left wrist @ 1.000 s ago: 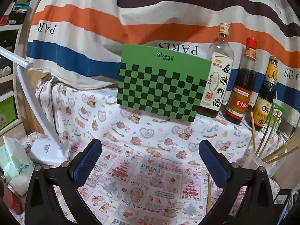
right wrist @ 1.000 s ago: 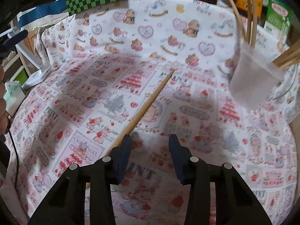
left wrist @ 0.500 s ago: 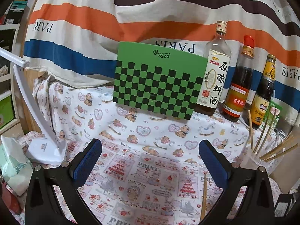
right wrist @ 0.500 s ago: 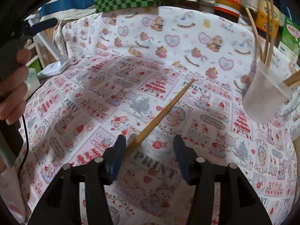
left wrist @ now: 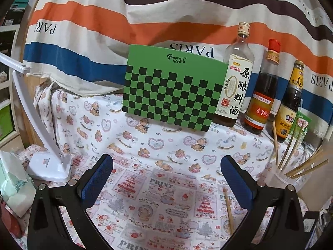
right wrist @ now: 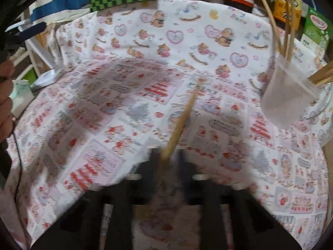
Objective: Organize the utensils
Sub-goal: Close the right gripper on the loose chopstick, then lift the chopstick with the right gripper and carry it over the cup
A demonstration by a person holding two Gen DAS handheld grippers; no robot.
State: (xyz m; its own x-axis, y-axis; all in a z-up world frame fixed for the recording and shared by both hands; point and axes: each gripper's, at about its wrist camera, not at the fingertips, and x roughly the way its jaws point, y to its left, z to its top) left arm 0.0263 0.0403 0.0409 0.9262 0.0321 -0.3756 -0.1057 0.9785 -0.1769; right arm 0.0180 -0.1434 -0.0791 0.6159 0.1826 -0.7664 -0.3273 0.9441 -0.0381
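Note:
A single wooden chopstick [right wrist: 181, 123] lies on the patterned tablecloth; its near end sits between the fingers of my right gripper [right wrist: 166, 156], which has closed on it, though the view is motion-blurred. The same chopstick shows in the left wrist view [left wrist: 228, 210]. A clear plastic cup [right wrist: 287, 95] at the right holds several chopsticks [right wrist: 288, 10]; it also shows in the left wrist view [left wrist: 289, 177]. My left gripper [left wrist: 166, 179] is wide open and empty, above the cloth.
A green checkered box [left wrist: 172, 91] stands at the back with three sauce bottles [left wrist: 237, 83] and a green carton [left wrist: 299, 129] to its right. A white lamp base [left wrist: 50, 166] and a tissue pack [left wrist: 14, 185] sit at the left. A striped cloth hangs behind.
My right gripper's fingers have closed in around the near end of the chopstick. The left gripper has drifted slightly and stays open.

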